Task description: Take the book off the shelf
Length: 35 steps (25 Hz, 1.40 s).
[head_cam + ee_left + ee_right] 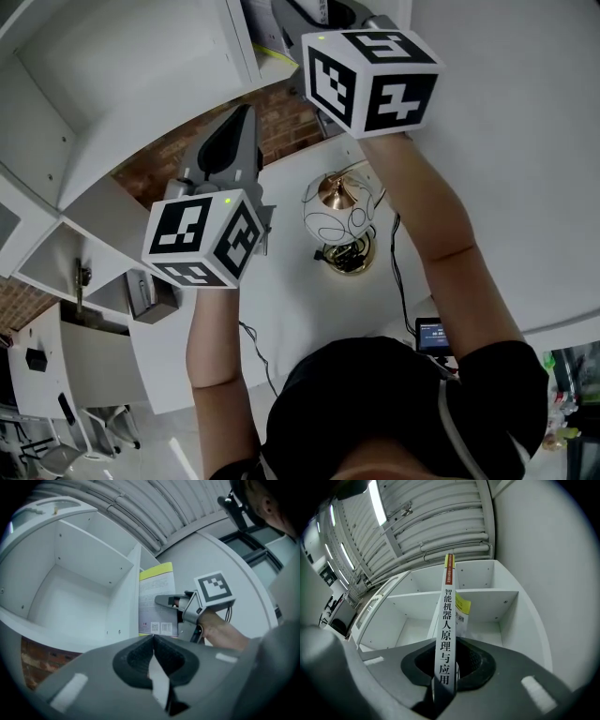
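White room, ribbed ceiling (417,522) with tube lights running overhead, a strip of brick wall (159,169) showing behind the furniture. Nearest: a person in a black top is holding both arms up over a white table (291,291). A lamp (339,220) with a glass globe and brass base is standing on it between the forearms. A black cable (401,272) is trailing past the lamp toward a small device (431,333) with a screen, beside the person's right upper arm. Left gripper (152,637) is hanging free in front of the shelf, pads pressed together, aiming slightly upward at the lower front edge of the left compartment. Right gripper (446,641) is sitting further up toward the shelf, jaws pinching the book (446,616) at its spine edge, pads pressing on both covers. Book is standing upright, pale spine with black characters facing the right gripper view, a yellow band running across the top of the cover and printed codes sitting at its lower corner. It is sitting at the open front of the white shelf (492,606), just right of the vertical divider (127,597). Can't tell whether its bottom edge is touching the shelf board. Compartments around it are showing white panels with peg holes.
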{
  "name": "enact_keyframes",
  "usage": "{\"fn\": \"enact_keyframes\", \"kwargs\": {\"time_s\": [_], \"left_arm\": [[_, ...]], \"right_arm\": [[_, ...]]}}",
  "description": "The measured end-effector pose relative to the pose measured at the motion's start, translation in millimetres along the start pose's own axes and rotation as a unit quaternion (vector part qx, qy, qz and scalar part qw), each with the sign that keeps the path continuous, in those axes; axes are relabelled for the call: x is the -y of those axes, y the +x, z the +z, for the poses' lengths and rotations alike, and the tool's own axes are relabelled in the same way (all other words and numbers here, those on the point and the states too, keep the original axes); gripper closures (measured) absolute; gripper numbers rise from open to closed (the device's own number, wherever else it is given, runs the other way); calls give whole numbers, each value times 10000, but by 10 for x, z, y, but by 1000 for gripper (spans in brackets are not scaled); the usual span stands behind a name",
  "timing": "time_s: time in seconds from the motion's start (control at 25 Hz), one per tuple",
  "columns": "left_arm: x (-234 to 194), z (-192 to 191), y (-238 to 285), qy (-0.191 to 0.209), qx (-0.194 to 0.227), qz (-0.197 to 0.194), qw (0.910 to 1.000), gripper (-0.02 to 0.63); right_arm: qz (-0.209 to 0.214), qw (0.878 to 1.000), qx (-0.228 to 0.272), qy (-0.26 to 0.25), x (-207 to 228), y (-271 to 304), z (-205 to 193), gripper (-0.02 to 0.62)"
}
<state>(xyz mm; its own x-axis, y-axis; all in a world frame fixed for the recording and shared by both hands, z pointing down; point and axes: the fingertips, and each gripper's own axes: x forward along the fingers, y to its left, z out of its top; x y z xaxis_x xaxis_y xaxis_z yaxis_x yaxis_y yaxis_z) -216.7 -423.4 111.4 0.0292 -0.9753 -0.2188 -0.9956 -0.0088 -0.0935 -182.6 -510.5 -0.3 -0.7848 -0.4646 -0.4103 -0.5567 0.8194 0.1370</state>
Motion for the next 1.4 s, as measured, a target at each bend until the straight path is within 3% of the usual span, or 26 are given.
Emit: {"fn": "enact_keyframes", "kwargs": {"time_s": [0.56, 0.76, 1.0, 1.28, 1.4], "left_arm": [[128, -41, -308, 29, -5, -85, 10000, 600], [188, -80, -463, -10, -24, -168, 9999, 600], [269, -115, -660, 328, -73, -40, 9994, 600], [240, -193, -854, 216, -170, 52, 9996, 600], [218, -168, -920, 169, -144, 116, 9997, 600]], "right_arm": [[-292, 9985, 437, -152, -167, -467, 66, 529], [-275, 9979, 580, -75, -277, -647, 96, 531], [-287, 9967, 761, 47, -398, -920, 158, 531], [-264, 9957, 887, -79, -573, -1117, 154, 531], [-85, 9969, 761, 191, -645, -1162, 100, 531]]}}
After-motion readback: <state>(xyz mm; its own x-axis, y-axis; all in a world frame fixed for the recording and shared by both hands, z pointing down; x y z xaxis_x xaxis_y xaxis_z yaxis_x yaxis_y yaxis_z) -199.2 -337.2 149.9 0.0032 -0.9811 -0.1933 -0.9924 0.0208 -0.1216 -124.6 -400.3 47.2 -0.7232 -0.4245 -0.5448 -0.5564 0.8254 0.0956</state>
